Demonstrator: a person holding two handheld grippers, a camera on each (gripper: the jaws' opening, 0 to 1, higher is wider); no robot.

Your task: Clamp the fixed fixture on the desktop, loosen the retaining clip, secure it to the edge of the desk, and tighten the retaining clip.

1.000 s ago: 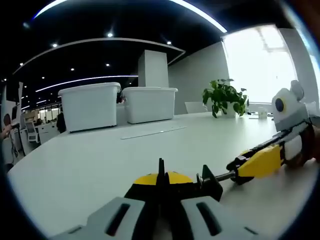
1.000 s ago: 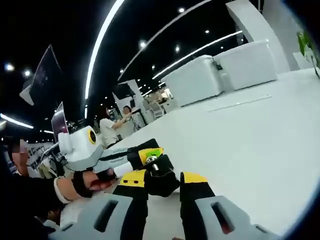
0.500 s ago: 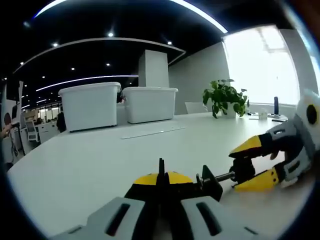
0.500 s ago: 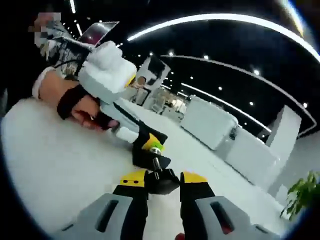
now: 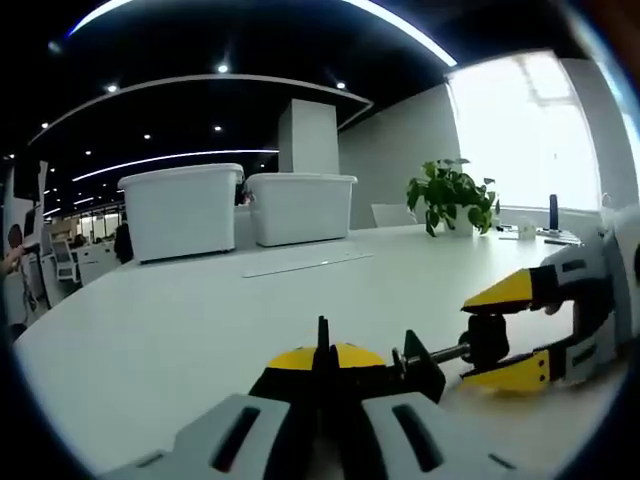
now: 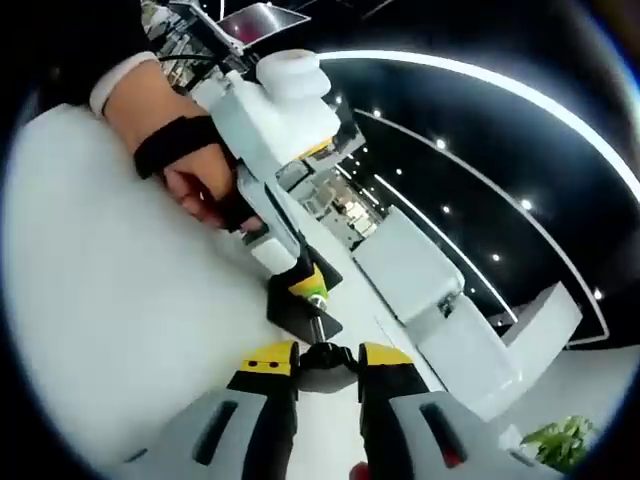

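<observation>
Dim interior lit by curved white ceiling light strips [image 5: 400, 30] and small spotlights; blown-out glare at the bright window [image 5: 520, 130]. Fisheye bending strongest at edges; right gripper view slightly blurred.

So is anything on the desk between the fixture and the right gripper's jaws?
Nothing visible. The right gripper already has its jaws around the black knob at the end of the fixture's screw, while the left gripper is shut on the fixture body. The desk beside them is bare.
</observation>
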